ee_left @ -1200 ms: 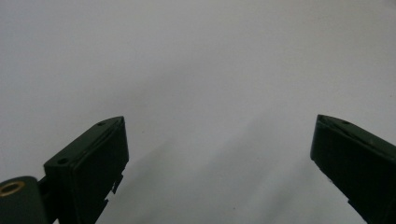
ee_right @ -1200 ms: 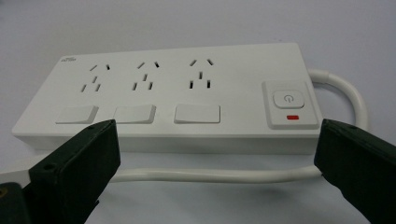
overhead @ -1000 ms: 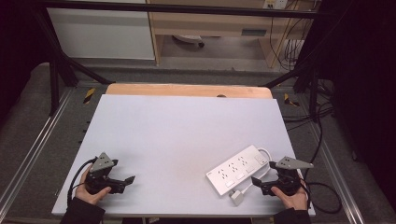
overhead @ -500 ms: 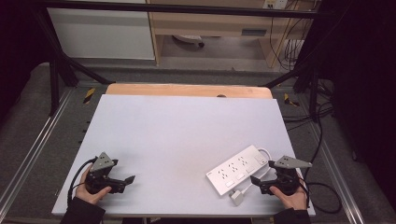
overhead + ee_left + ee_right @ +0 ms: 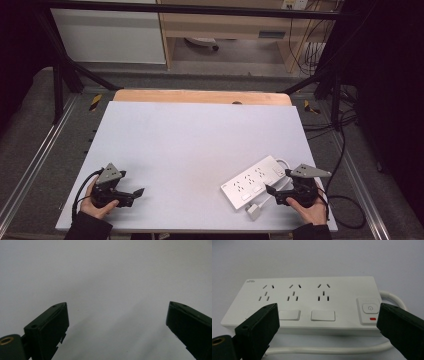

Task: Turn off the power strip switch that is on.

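A white power strip [image 5: 252,181] lies at an angle on the table's near right part, three socket groups and a power button with a red mark on top [image 5: 312,302]. Its white cable [image 5: 324,350] loops around the near side, and a white plug [image 5: 253,212] lies just in front. My right gripper [image 5: 277,181] rests beside the strip's right end and faces its long side [image 5: 328,305]. Its jaws stand wide and have just been closing slightly, with nothing pressed between them. My left gripper [image 5: 134,184] lies at the near left, open over bare table [image 5: 117,303].
The light grey table top [image 5: 200,140] stretches between the two hands. A wooden board [image 5: 200,96] borders its far edge. Metal rails run along both sides, and a black cable [image 5: 345,200] trails off the right edge to the floor.
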